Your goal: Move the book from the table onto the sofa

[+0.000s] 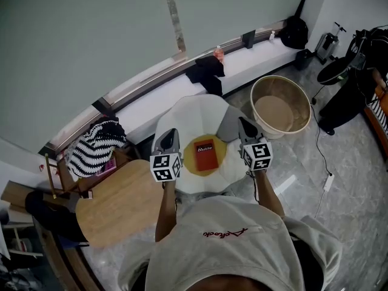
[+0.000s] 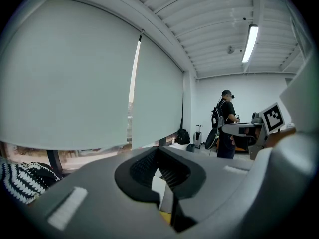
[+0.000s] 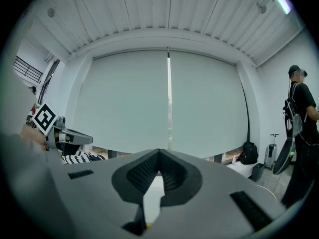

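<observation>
Looking down from the head view, we see the red book lying flat on a round yellow cushion that sits on the white sofa. The round wooden desk stands well apart from the book, near and to the left. We hold the left tongs just left of the book and the right tongs just right of it, so the book lies between them and neither touches it. In the left gripper view the jaws of the left tongs meet at their tips, and only a sliver of the white sofa and the yellow cushion shows through the gap lower down; nothing is gripped. In the right gripper view the right tongs are likewise closed tip to tip and carry nothing, and both point toward the far window with its pale blind drawn down. Right of the sofa stands a round beige tub. To the left, a black-and-white striped cloth is heaped just beyond the desk. A dark cloth hangs over the white ledge under the window, and a black bag rests at the ledge's far right end. Both gripper views show another person standing at the right side of the room with a backpack on.
</observation>
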### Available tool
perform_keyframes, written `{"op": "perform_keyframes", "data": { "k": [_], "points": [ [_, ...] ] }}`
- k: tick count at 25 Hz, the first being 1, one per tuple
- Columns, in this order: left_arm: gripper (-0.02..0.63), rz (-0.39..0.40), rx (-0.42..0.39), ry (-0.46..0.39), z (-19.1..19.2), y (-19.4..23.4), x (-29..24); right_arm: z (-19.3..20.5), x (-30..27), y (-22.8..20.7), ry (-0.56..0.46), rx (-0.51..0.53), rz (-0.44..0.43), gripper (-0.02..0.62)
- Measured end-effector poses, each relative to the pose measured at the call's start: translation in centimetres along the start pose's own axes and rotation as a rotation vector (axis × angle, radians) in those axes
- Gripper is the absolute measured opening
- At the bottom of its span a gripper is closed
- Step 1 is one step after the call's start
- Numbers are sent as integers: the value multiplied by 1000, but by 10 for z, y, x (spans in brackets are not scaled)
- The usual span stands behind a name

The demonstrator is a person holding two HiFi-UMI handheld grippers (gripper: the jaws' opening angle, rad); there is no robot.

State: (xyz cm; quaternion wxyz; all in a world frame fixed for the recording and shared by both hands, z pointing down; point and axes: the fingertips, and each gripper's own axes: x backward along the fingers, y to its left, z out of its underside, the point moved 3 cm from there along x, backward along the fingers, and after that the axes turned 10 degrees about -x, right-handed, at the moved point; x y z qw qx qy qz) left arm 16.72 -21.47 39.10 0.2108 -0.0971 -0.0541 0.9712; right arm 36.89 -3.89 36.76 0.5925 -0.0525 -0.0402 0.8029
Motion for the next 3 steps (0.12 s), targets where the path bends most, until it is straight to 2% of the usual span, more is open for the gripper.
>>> {"op": "perform_keyframes", "data": {
  "k": [3],
  "points": [
    [9,1,2,0,-1,-1,-3,-1,-1,-5,-2,0,6,9]
  ]
}}
